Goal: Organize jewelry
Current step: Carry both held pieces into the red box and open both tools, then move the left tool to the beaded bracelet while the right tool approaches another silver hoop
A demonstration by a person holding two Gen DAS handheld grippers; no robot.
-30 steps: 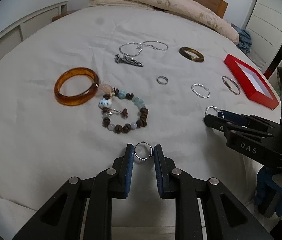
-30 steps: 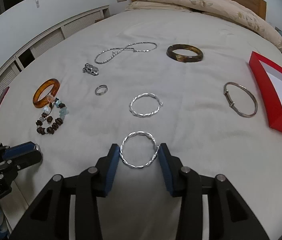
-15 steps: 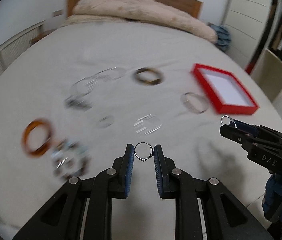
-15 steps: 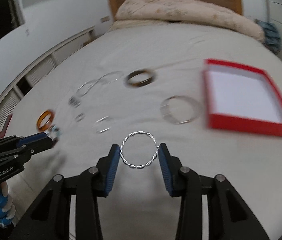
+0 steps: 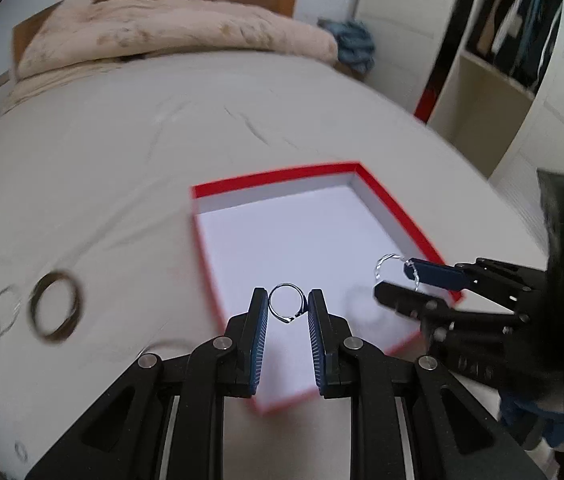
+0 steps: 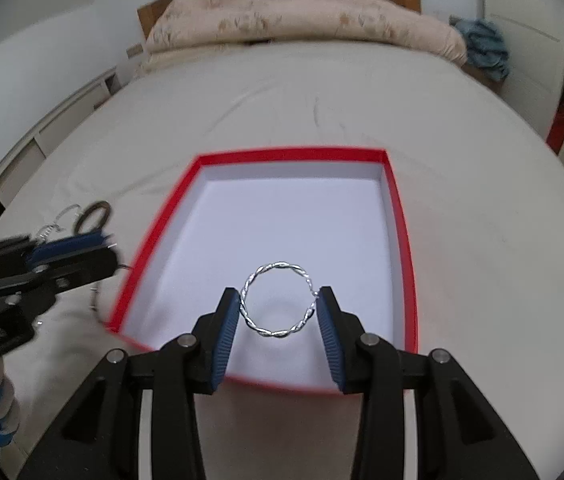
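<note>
Nearest, the left gripper [image 5: 288,312] clenched a small ring [image 5: 286,308]; the right gripper [image 6: 278,312] pinched a twisted silver bangle [image 6: 277,300]. Both hung over the red box [image 6: 398,216], so an uneven release could bounce either out toward the blurred, probably dark bangle [image 5: 55,312] at far left.

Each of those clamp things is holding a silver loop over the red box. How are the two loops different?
The small ring in the left gripper is a smooth plain band; the twisted bangle in the right gripper looks like braided wire. The ring is far narrower, so the left jaws sit closer together than the right ones. Both are silver, pinched by their edges above the red box.
</note>
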